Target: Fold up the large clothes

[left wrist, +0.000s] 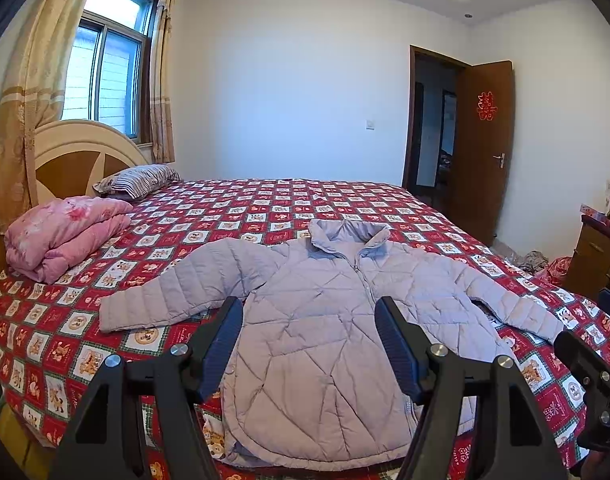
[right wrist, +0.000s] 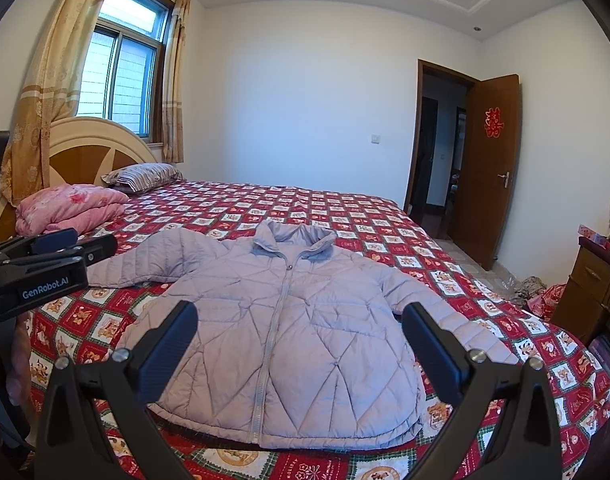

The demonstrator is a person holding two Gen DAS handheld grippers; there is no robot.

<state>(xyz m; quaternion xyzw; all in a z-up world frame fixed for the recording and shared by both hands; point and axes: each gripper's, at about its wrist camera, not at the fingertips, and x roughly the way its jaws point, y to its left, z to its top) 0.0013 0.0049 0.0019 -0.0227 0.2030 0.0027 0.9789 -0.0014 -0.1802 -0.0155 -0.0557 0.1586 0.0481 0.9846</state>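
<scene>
Both hand-held grippers, left (left wrist: 309, 312) and right (right wrist: 299, 316), hover released; pinch the jacket (right wrist: 289, 332) sleeve cuff squarely first.

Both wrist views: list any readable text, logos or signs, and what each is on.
"GenRobot.AI": white lettering on the side of the left gripper, seen in the right wrist view.
"囍": red paper cutout on the open door.
"HOLIDAY": faint, on a red square of the bedspread near the bottom edge.
Other bedspread squares carry lettering too small to read.
Jacket: no readable label.
</scene>
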